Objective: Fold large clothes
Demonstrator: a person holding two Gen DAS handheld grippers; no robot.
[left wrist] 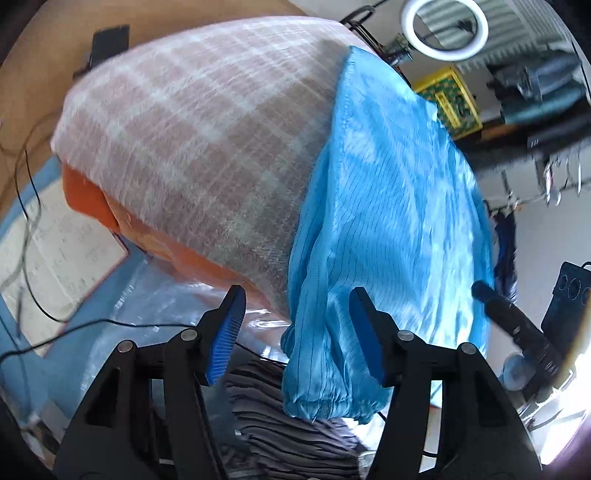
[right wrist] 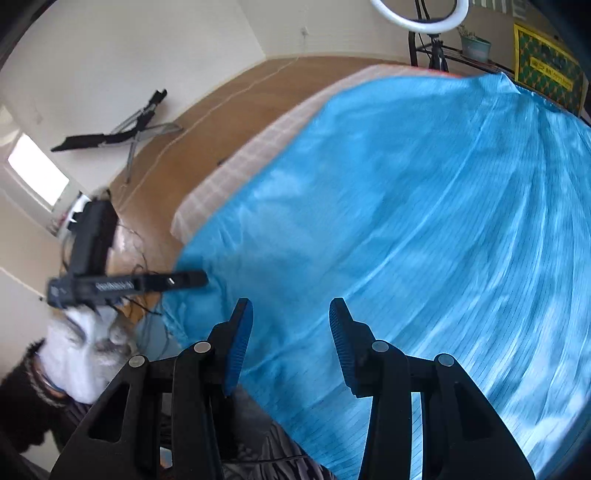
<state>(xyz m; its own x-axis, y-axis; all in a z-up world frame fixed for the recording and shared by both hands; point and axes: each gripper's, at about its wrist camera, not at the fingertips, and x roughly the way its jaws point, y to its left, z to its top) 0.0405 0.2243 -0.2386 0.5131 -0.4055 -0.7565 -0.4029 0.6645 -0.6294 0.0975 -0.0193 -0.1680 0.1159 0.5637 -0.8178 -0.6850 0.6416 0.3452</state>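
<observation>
We see the checked pink-and-white blanket [left wrist: 192, 147] as the largest thing in the left wrist view, spread over a raised surface with an orange layer [left wrist: 92, 206] showing under its near edge. Across it lies the blue garment [right wrist: 424, 221], a shiny fabric with thin dark stripes; in the right wrist view it fills most of the frame, with only a strip of the blanket showing along its far edge. One sleeve [left wrist: 325, 350] of the garment hangs down over the near edge of the blanket, its gathered cuff at the bottom. Below the cuff we make out a crumpled grey cloth [left wrist: 280, 417] and clear plastic sheeting [left wrist: 155, 295]. A white ring light [left wrist: 445, 29] stands beyond the far end of the surface. Our left gripper [left wrist: 295, 325] is spread wide and grips nothing; the hanging sleeve shows between its blue pads [left wrist: 225, 332], though we cannot tell if either pad touches it. Our right gripper [right wrist: 291, 339] is likewise parted and empty, held over the near edge of the blue garment.
</observation>
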